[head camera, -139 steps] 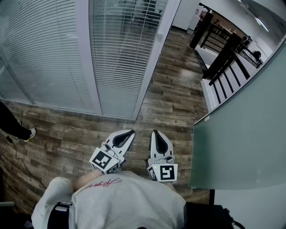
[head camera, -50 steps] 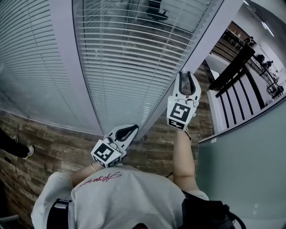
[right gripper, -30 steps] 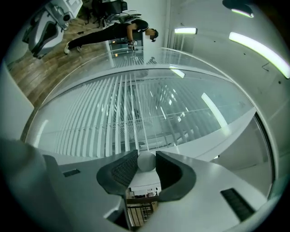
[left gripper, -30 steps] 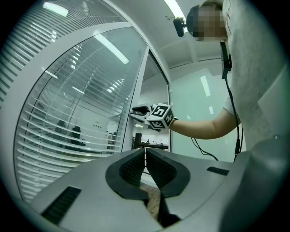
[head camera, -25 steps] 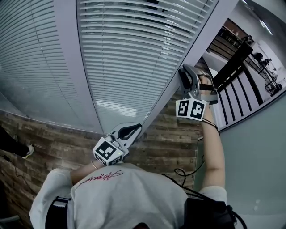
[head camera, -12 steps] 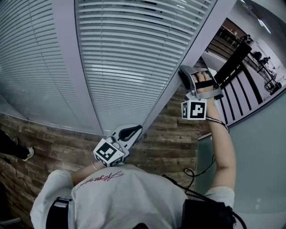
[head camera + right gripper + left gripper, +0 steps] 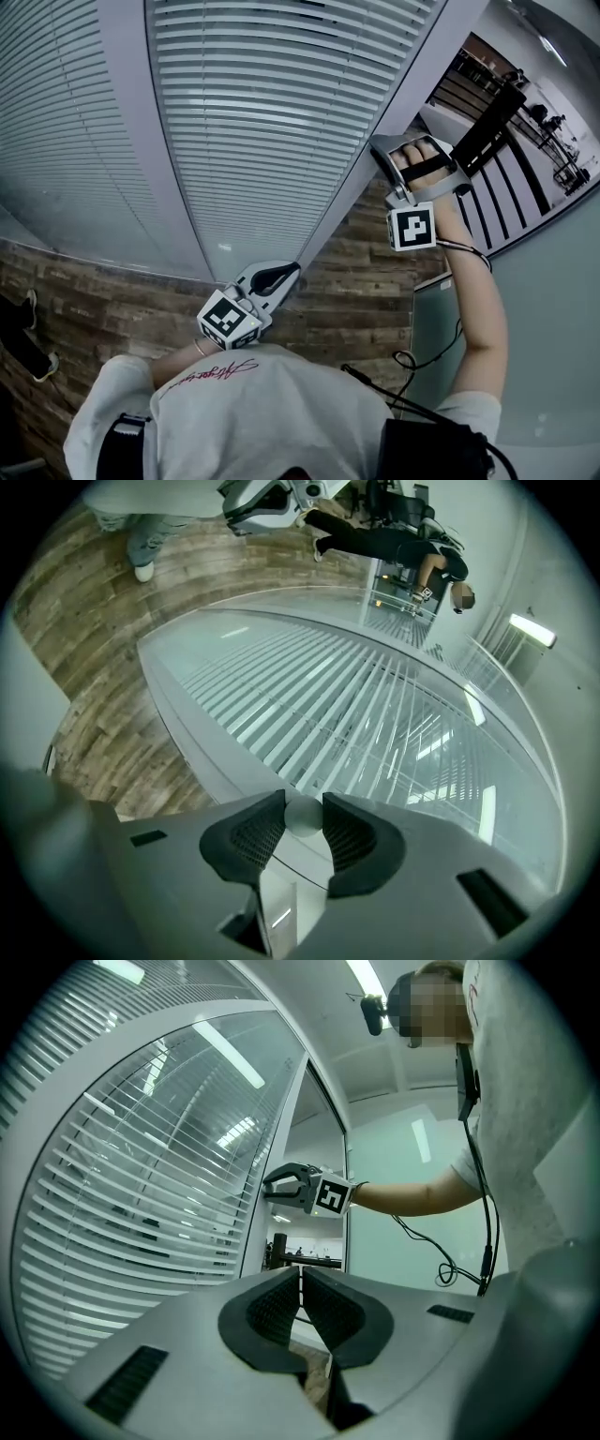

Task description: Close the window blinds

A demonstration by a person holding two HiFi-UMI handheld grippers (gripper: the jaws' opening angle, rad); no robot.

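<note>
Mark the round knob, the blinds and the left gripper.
round knob [image 7: 302,817]: right gripper view, its front face between the jaws.
blinds [image 7: 262,122]: head view, a slat mid-panel.
left gripper [image 7: 294,269]: head view, midway between its jaw tips.

**Blinds with slats open, knob at frame**

The window blinds [image 7: 272,112] are white horizontal slats hanging in 2 panels, split by a pale frame post [image 7: 131,141]. The slats are tilted open, with gaps between them. A small round grey knob [image 7: 302,817] sits by the right panel's frame.
</note>
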